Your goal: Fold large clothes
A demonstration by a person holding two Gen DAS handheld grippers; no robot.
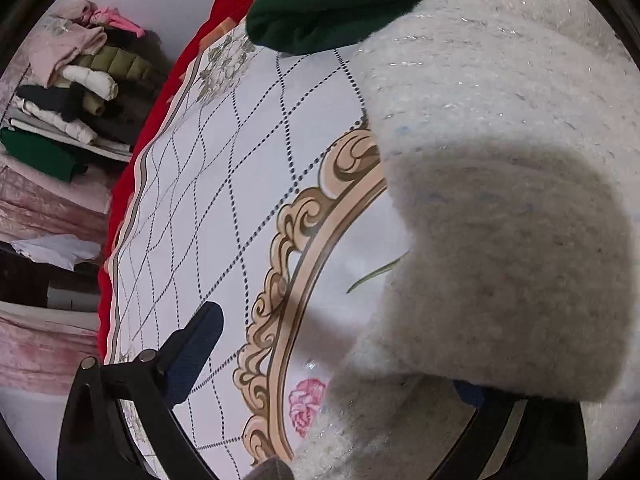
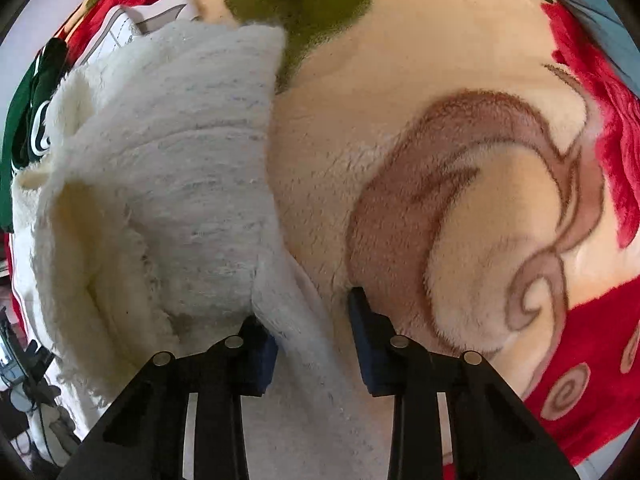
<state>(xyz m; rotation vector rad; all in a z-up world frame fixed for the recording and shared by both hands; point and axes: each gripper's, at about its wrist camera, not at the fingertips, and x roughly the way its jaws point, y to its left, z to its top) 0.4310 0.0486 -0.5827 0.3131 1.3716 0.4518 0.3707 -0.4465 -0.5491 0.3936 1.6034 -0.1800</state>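
A fluffy white sweater (image 1: 500, 168) fills the right of the left wrist view, draped over the right finger of my left gripper (image 1: 340, 356); the left finger (image 1: 196, 352) stands free and wide apart. In the right wrist view the same sweater (image 2: 172, 184) lies bunched at the left, and a fold of it runs between the blue pads of my right gripper (image 2: 314, 332), whose jaws stand partly apart around the cloth.
A white patterned sheet (image 1: 224, 184) covers the bed, with a red blanket edge (image 1: 132, 168). A dark green garment (image 1: 340, 4) lies at the top. A pile of clothes (image 1: 76, 92) sits at the far left. A cream and red plush blanket (image 2: 460, 160) lies under the right gripper.
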